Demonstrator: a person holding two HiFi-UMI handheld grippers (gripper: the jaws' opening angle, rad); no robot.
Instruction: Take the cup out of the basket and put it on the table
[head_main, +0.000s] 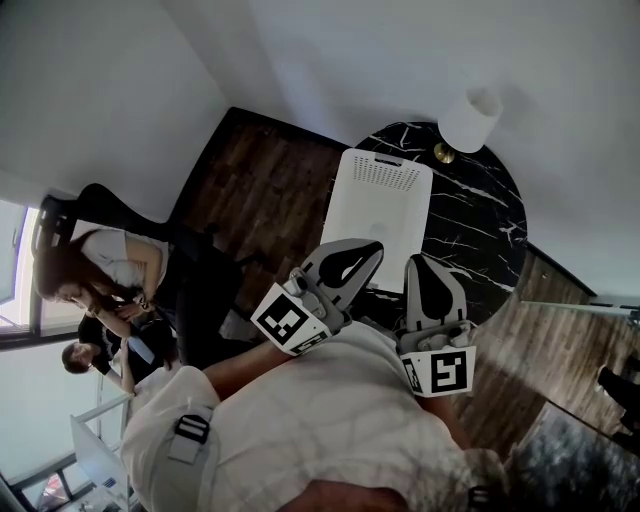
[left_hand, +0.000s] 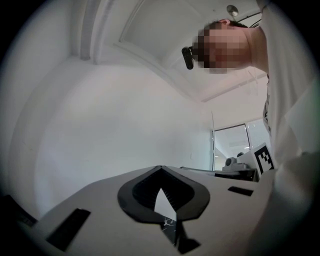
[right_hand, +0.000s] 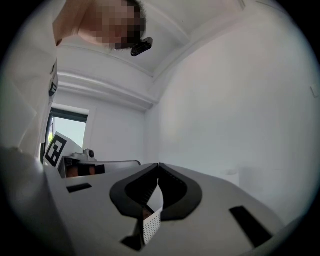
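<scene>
In the head view a white cup stands on the round black marble table, just past the far right corner of the white basket. The basket rests on the table's left part, and I cannot see inside it. Both grippers are held close to the person's chest, nearer than the basket and pointing up. The left gripper is shut with nothing in it, and so is the right gripper. In the gripper views the left gripper and the right gripper face only white wall and ceiling.
A small gold object sits beside the cup. Dark wooden floor surrounds the table, with white walls behind. Two seated people are at the far left by a window. The right gripper's marker cube shows in the left gripper view.
</scene>
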